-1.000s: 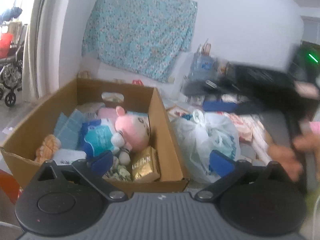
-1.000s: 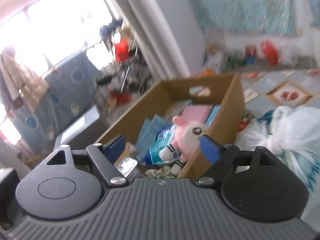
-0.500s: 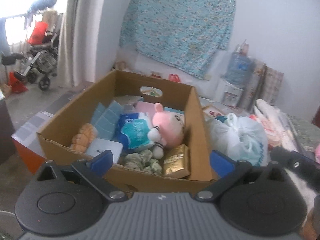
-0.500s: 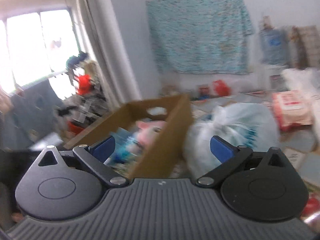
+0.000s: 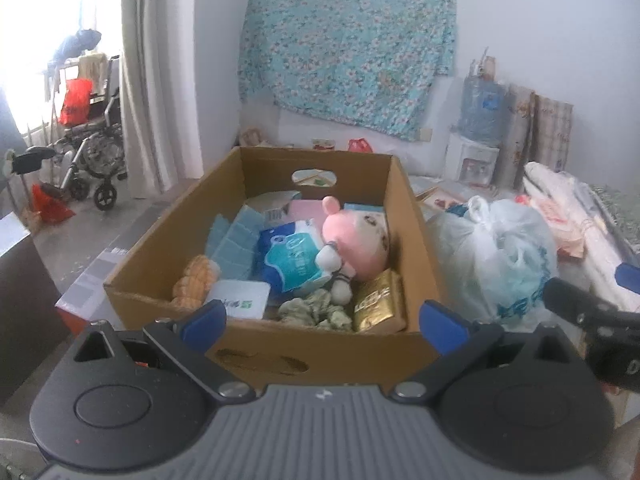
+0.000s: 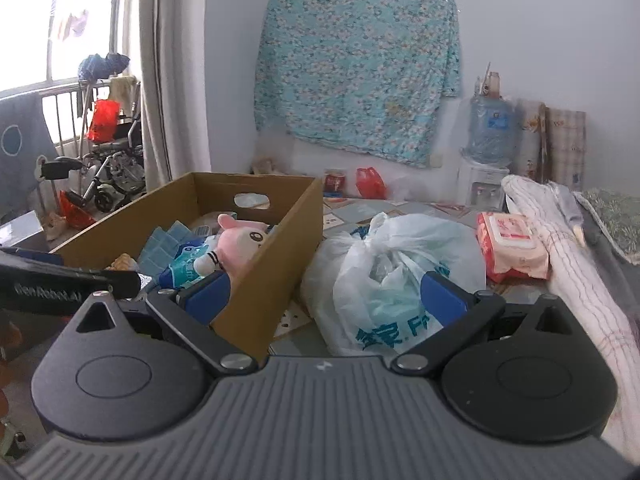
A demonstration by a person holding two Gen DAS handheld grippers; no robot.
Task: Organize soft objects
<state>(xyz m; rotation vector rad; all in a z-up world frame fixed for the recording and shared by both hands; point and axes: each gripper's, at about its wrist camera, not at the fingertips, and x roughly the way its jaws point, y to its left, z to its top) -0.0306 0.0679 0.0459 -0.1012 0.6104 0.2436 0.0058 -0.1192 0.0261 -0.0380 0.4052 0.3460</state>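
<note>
A cardboard box (image 5: pixel 276 354) stands on the floor, and it is full of soft things. A pink plush (image 5: pixel 356 240) leans on the right wall of the box, and a blue and white pack (image 5: pixel 290 260) lies just beside it on the left. In front of them are a crumpled green cloth (image 5: pixel 316 310) and a gold packet (image 5: pixel 378 300). A knotted white bag (image 6: pixel 384 272) sits on the floor, just beside the right wall of the box, and a pack of wipes (image 6: pixel 510 246) lies near it against the bed (image 6: pixel 576 264).

The left gripper (image 5: pixel 322 318) hangs before the near wall of the box, its jaws wide apart and holding nothing. The right gripper (image 6: pixel 326 294) points at the bag and the box corner; its jaws have just been opening, now they stand as wide as they go, and nothing is pressed between them
</note>
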